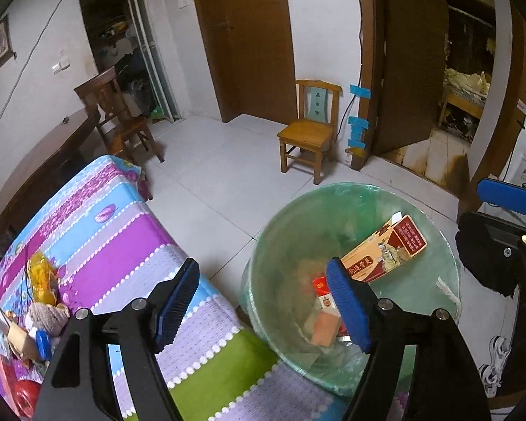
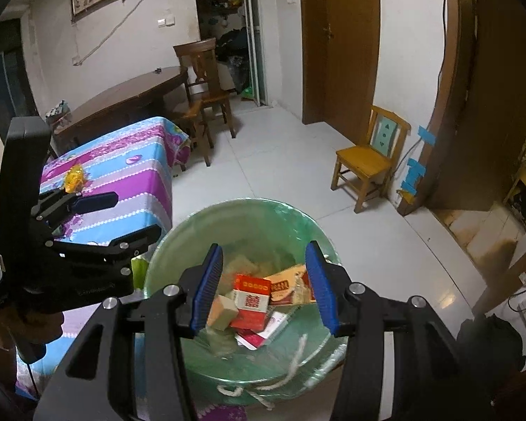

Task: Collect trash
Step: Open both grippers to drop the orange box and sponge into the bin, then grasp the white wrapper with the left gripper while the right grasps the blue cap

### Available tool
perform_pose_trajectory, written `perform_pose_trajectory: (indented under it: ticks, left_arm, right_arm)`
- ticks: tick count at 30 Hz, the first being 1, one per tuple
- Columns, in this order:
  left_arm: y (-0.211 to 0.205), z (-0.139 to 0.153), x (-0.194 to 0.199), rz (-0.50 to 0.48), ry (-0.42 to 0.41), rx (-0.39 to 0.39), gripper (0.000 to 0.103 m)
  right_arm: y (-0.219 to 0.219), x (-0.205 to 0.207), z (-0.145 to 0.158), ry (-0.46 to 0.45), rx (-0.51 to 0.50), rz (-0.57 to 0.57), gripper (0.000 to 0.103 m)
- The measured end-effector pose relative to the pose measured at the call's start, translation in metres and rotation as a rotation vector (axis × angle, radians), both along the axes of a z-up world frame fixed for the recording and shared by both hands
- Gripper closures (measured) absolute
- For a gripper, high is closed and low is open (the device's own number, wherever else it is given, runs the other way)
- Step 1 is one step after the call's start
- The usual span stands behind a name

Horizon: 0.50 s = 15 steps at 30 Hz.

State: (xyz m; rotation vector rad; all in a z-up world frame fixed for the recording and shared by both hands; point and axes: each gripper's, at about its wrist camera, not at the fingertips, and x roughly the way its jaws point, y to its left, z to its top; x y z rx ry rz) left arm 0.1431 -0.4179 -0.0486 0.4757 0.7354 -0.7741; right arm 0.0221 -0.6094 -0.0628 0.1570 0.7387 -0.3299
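Note:
A green-lined trash bin [image 1: 263, 263] [image 2: 179, 242] stands on the floor beside the table and holds several boxes, among them an orange carton [image 1: 385, 245] and a red box [image 2: 250, 301]. My left gripper [image 1: 263, 301] is open and empty, over the gap between table edge and bin. My right gripper [image 2: 266, 284] is open and empty, directly above the bin. More trash lies on the striped tablecloth [image 1: 122, 231]: a yellow wrapper [image 1: 42, 277] [image 2: 73, 175], a crumpled brown wad [image 1: 49, 314] and a blue cap [image 1: 44, 345].
A small wooden chair [image 1: 310, 129] stands by the far wall. A dark wooden chair [image 1: 117, 115] and dark table [image 2: 122, 101] stand beyond the striped table. An open doorway [image 1: 456, 105] is at the right. The floor is pale tile.

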Motion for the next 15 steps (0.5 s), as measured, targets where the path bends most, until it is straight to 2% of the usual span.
perform_pose_trajectory:
  ticks: [8, 15]
  left_arm:
    - [0.068, 0.007, 0.005, 0.066, 0.036, -0.074, 0.027]
    - [0.165, 0.017, 0.005, 0.155, 0.047, -0.163, 0.026]
  right_arm:
    - [0.025, 0.013, 0.003, -0.066, -0.02, 0.044, 0.056]
    - [0.056, 0.042, -0.006, -0.09, 0.032, 0.139, 0.056]
